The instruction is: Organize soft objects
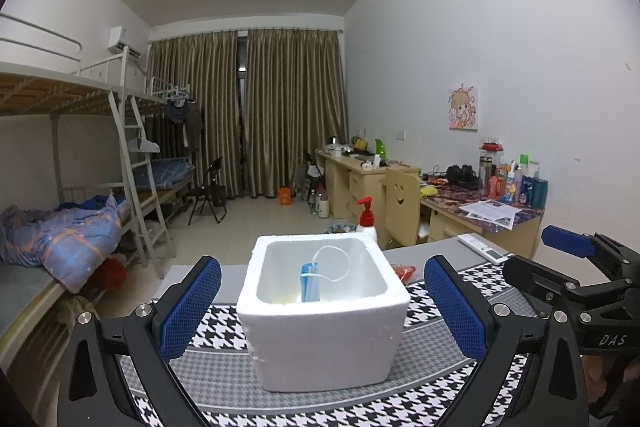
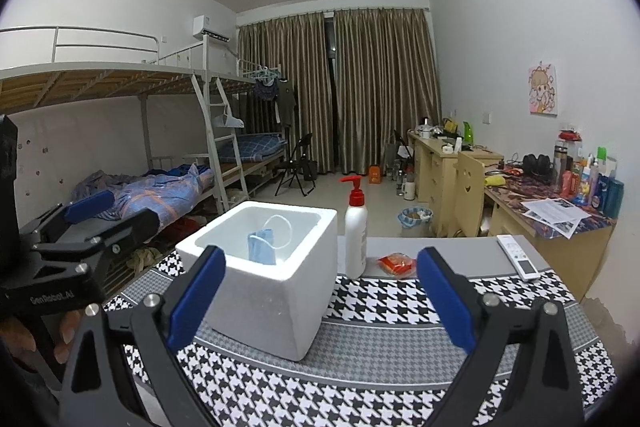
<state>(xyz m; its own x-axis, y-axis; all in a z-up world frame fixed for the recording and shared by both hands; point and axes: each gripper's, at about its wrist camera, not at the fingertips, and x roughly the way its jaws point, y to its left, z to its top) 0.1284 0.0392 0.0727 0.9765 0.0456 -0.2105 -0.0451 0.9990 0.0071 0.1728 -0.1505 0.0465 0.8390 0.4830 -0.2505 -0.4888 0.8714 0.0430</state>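
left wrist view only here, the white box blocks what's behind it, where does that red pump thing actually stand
Observer: The pump bottle stands upright at the far edge of the houndstooth cloth, close beside the foam box on its right.
Operator: and the red bit next to my right finger
Observer: That is a red packet lying flat on the grey table, between the bottle and the white remote.
Operator: is the right claw carrying anything
Observer: No, the right claw is open and empty, pointed at the gap between box and packet.
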